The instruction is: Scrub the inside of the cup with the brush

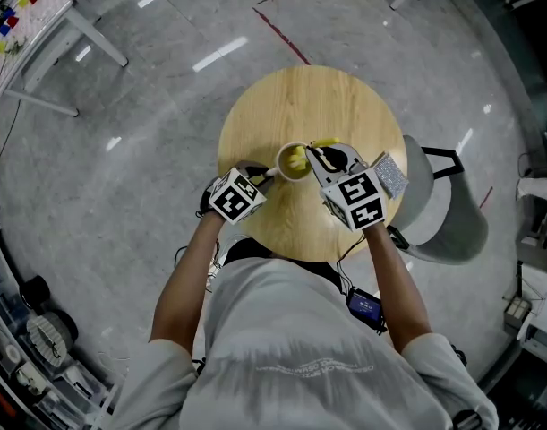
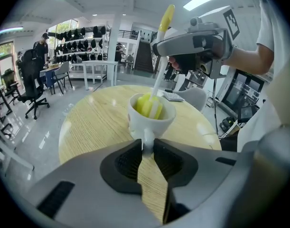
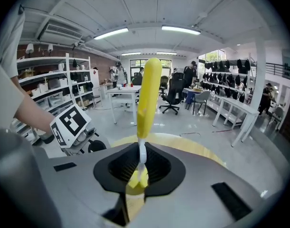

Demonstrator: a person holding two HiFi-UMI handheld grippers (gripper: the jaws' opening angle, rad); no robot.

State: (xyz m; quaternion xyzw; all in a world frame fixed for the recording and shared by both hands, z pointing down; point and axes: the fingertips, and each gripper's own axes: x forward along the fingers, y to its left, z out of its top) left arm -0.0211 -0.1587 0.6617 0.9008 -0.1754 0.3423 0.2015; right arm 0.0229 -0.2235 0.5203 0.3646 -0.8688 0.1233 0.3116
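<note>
left gripper (image 2: 147,148) clamped on white cup (image 2: 151,120) handle | right gripper (image 3: 141,167) grasping yellow brush (image 3: 148,94) stem | head inside cup

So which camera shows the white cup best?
The left gripper view: the cup sits close, yellow brush inside, its handle pinched by the left claw. The head view shows it tiny from above. The right gripper view hides it behind the right claw.
</note>
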